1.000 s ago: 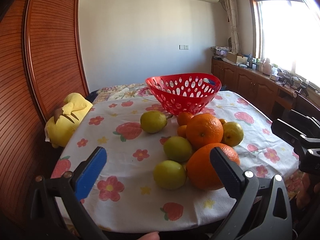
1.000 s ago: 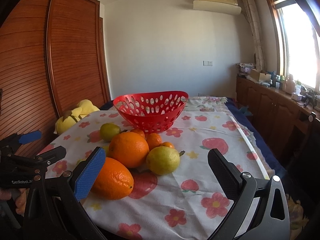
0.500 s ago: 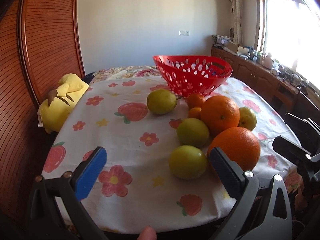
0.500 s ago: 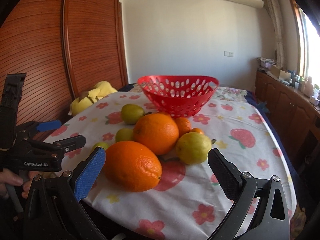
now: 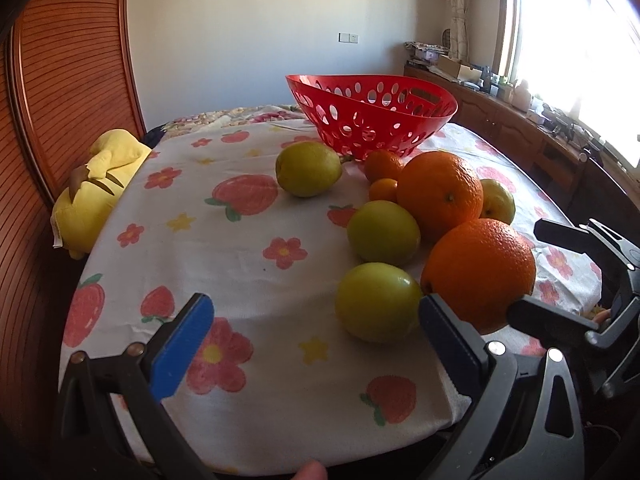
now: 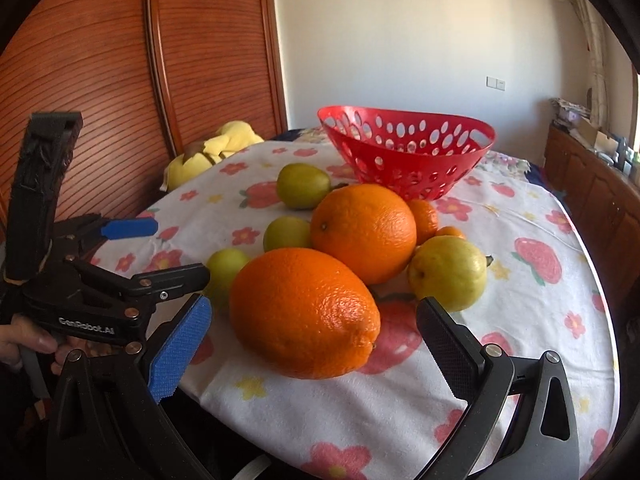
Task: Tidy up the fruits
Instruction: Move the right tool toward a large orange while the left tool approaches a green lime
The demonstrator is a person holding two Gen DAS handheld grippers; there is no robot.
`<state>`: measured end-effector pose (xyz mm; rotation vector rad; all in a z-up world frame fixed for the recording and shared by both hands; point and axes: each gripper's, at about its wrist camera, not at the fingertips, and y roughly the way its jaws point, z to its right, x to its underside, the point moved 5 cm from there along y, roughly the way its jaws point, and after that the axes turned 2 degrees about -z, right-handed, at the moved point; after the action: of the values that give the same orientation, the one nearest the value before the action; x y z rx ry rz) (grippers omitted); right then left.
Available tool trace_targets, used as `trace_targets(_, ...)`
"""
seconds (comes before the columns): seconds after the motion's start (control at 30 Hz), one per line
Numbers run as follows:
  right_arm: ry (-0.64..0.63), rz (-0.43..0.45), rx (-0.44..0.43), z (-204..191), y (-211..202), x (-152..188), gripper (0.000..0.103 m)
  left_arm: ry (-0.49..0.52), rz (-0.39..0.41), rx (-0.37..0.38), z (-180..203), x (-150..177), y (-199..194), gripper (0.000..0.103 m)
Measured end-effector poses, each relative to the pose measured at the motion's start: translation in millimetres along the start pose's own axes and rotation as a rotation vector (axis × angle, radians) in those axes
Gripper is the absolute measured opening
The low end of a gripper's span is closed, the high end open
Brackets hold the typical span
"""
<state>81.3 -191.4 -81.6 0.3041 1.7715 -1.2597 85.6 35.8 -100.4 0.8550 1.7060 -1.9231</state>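
Note:
A red perforated basket [image 5: 372, 120] [image 6: 408, 160] stands empty at the far side of the flowered tablecloth. In front of it lie two big oranges, small mandarins [image 5: 384, 164] and several green-yellow fruits. My right gripper [image 6: 314, 312] is open, its fingers on either side of the nearest orange [image 6: 304, 312] [image 5: 480, 276] without touching it. The second orange [image 6: 364, 232] sits behind. My left gripper [image 5: 316, 320] is open and holds nothing. A green fruit [image 5: 376, 302] lies just ahead of it, towards its right finger.
A yellow plush toy [image 5: 96, 184] lies at the table's left edge against a wooden slatted door [image 6: 200, 60]. Low wooden cabinets [image 5: 520, 128] run under the window on the right. The table's near edge [image 5: 280, 452] is right below both grippers.
Both grippers have moved forward and lower towards the fruit. The right one now brackets the nearest orange, and the left one is closer to the nearest green fruit. Both stayed open.

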Motion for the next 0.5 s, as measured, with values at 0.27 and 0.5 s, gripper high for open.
trace_targets(0.27,0.003,-0.062,-0.020,1.9,19.8,3.6,0.103,-0.002,-0.030,-0.002,-2.1,4.3,5.4,0.102)
trace_targets(0.5,-0.011,-0.109,-0.038,-1.3,36.5,8.0,0.103,-0.008,-0.052,0.028,-3.0,5.7,8.8,0.100)
